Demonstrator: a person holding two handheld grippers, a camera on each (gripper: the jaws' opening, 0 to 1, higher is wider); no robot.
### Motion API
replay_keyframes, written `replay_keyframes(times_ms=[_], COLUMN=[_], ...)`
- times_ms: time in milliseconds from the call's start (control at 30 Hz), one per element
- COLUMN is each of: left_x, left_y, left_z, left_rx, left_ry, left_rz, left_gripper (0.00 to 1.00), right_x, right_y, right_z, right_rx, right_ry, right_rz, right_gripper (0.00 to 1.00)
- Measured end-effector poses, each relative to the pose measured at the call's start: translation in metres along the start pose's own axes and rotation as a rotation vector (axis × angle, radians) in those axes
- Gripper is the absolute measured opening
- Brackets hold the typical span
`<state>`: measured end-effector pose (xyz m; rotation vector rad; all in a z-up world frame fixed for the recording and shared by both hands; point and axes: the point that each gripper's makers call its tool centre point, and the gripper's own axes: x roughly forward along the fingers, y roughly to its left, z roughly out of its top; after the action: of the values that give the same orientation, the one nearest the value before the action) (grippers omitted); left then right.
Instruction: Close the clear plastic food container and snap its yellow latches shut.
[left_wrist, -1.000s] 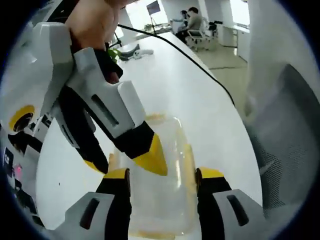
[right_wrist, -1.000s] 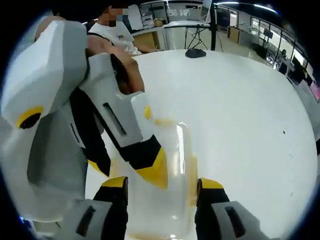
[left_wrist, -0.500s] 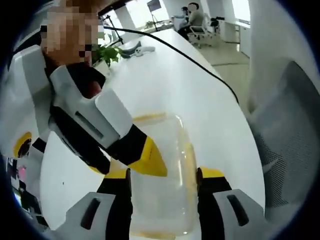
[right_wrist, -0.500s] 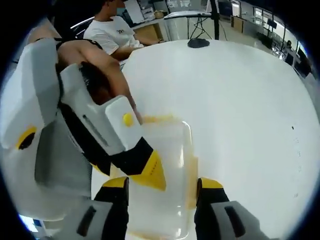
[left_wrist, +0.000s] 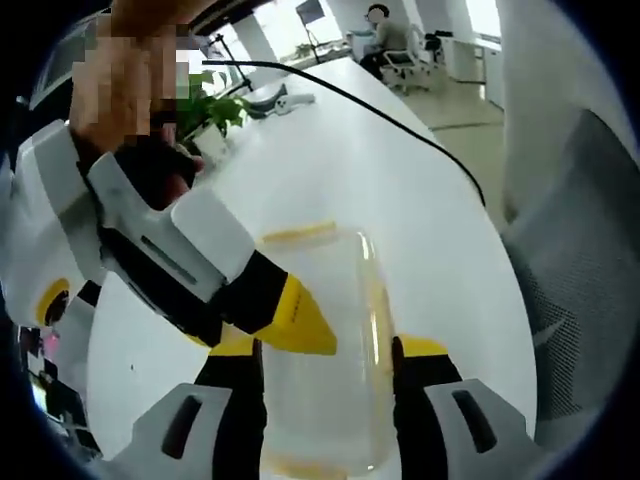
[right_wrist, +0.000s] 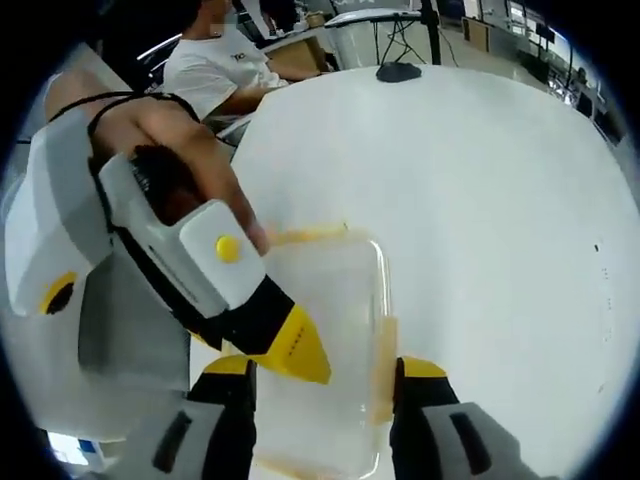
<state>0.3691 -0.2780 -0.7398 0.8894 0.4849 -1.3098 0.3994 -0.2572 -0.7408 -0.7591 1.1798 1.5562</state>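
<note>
On the white tabletop (left_wrist: 330, 160), the clear container (left_wrist: 325, 350) sits between my left claw's (left_wrist: 325, 352) spread jaws, and my right claw (right_wrist: 322, 368) straddles it the same way, released. Left gripper view shows my right claw's yellow tip over the lid plus a potted plant (left_wrist: 215, 112) and black cable (left_wrist: 400, 125). Right gripper view shows the yellow latch (right_wrist: 384, 368) along the right edge and a seated person (right_wrist: 215, 65).

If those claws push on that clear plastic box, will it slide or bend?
The clear container looks empty, so probably light and apt to slide on the smooth white table. Its thin see-through walls may flex. The yellow latch likely hinges freely.
</note>
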Motion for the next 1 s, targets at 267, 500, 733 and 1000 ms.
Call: replay_keyframes(times_ms=[267,500,733,1000], left_x=[0.001,0.0,-0.003,-0.011], left_y=[0.003,0.004,0.005,0.01], left_z=[0.002,0.004,0.007,0.001], left_rx=[0.004,0.005,-0.051,-0.149], left_ry=[0.003,0.0,-0.026,-0.032], left_rz=[-0.012,-0.028,-0.048,-0.065], left_gripper=[0.48,0.49,0.48,0.51], right_x=[0.0,-0.002,-0.006,-0.013], right_y=[-0.003,-0.001,0.005,0.009], right_z=[-0.002,-0.002,0.0,-0.004], right_rx=[0.002,-0.001,-0.02,-0.027], right_ry=[-0.031,-0.088,-0.174,-0.251], right_rz=[-0.012,-0.033,-0.104,-0.179], right_gripper=[0.53,0.53,0.6,0.59])
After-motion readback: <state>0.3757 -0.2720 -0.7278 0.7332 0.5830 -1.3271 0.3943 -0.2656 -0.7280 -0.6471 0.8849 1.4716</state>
